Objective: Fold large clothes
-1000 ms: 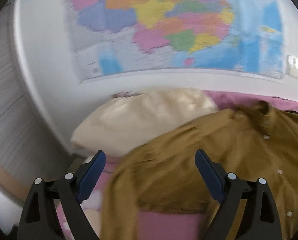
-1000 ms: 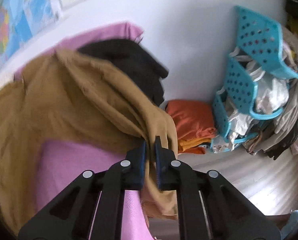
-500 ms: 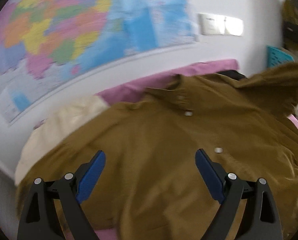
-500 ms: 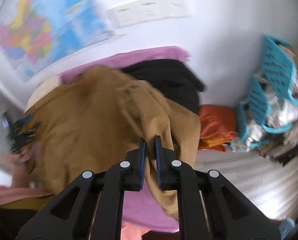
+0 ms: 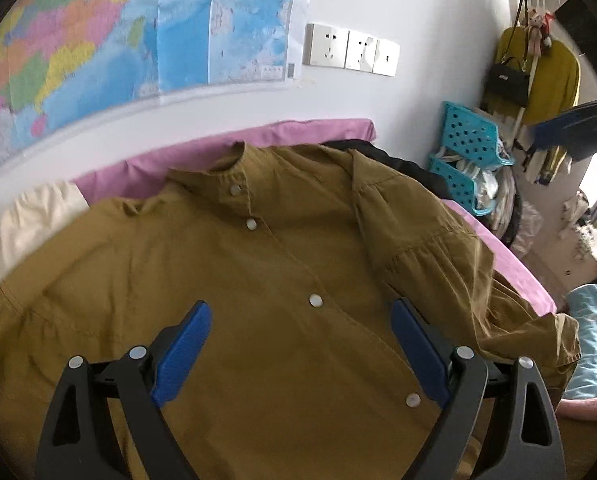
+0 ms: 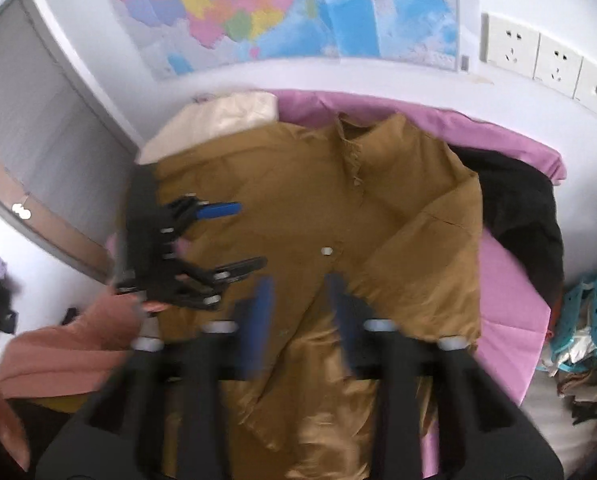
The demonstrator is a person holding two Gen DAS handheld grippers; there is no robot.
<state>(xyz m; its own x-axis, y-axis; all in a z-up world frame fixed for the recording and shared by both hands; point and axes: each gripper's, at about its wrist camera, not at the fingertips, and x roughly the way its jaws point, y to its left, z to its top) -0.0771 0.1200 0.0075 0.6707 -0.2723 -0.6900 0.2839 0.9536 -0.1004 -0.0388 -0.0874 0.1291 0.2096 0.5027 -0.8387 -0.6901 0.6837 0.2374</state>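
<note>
A mustard-brown button-up shirt (image 5: 282, 280) lies front up on the pink bed (image 5: 314, 132), collar toward the wall. It also shows in the right wrist view (image 6: 298, 200), with its right sleeve folded in over the front. My left gripper (image 5: 298, 332) is open and empty, just above the shirt's middle; it also shows in the right wrist view (image 6: 242, 236) over the shirt's left side. My right gripper (image 6: 298, 304) is open and empty above the shirt's lower front, blurred by motion.
A cream pillow (image 6: 218, 120) lies at the bed's head. A black garment (image 6: 518, 200) lies on the bed's right side. Blue laundry baskets (image 5: 466, 156) stand beside the bed. A map (image 6: 278, 4) and sockets (image 5: 350, 48) are on the wall.
My right gripper has let go of the shirt sleeve and opened; the sleeve now lies folded over the shirt's front. My left gripper has swung right, over the shirt's middle.
</note>
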